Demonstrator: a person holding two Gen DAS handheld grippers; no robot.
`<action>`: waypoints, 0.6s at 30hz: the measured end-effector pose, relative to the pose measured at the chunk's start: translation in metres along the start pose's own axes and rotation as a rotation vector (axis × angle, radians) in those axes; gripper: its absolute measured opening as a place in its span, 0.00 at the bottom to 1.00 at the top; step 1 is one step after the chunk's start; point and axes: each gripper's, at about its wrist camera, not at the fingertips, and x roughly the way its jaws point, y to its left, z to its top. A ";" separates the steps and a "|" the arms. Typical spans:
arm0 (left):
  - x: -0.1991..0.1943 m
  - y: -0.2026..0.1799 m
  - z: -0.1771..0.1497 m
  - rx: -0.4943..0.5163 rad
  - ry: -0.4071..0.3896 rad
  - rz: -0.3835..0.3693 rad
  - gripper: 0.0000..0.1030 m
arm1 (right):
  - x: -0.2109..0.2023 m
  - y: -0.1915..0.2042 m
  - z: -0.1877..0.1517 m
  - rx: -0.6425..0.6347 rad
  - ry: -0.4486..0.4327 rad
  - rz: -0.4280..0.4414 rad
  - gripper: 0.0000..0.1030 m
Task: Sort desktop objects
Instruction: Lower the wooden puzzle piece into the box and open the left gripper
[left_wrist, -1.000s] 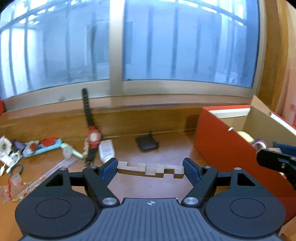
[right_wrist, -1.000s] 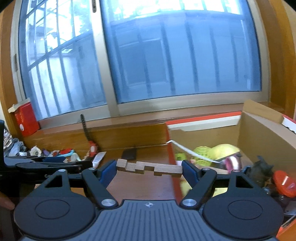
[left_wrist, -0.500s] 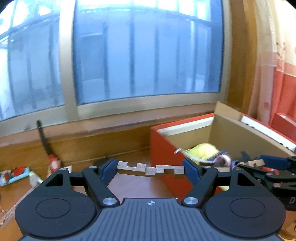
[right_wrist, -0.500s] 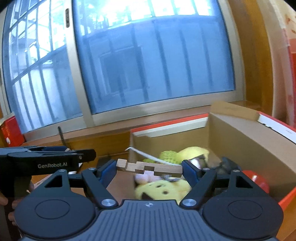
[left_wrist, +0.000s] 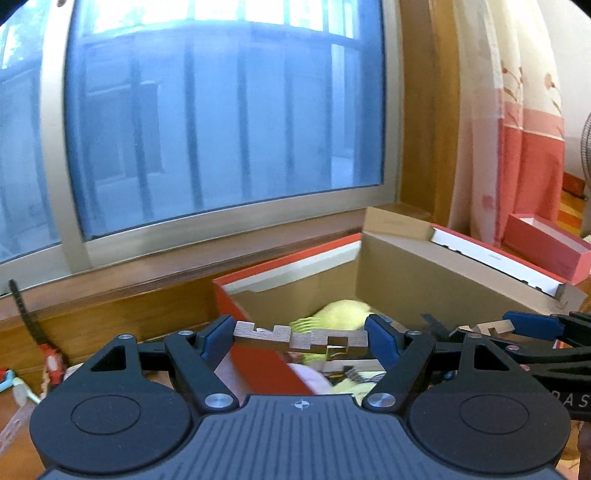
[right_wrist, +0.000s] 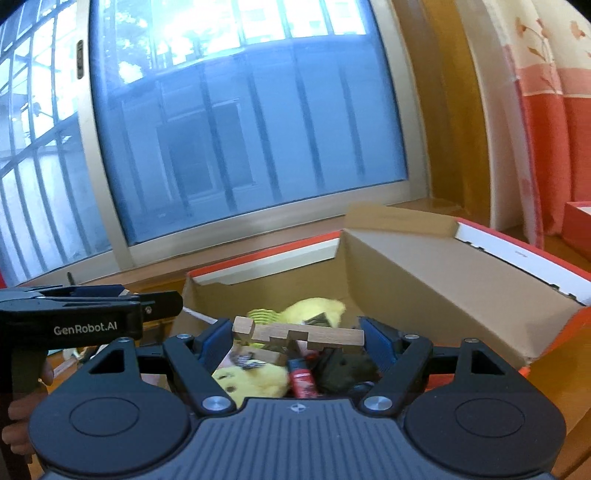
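Both grippers, left gripper (left_wrist: 301, 338) and right gripper (right_wrist: 298, 336), moved over the red box (right_wrist: 413, 266), each clamped endwise on a light, stiff wooden piece (left_wrist: 301, 338).

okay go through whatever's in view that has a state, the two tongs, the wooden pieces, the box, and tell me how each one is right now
left tongs: shut on a notched wooden piece
left wooden piece: held level, spanning the pads
right tongs: shut on a second notched piece
right wooden piece: held over the box
red cardboard box: open, flaps up, toys inside
yellow plush toy: lying in the box
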 end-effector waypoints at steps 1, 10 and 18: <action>0.002 -0.004 0.000 0.004 0.002 -0.007 0.74 | 0.000 -0.004 0.000 0.001 0.000 -0.007 0.76; 0.017 -0.028 0.000 0.020 0.019 -0.055 0.74 | -0.007 -0.030 0.000 0.010 0.002 -0.056 0.76; 0.025 -0.042 0.000 0.021 0.029 -0.070 0.74 | -0.010 -0.044 0.001 0.011 0.005 -0.076 0.76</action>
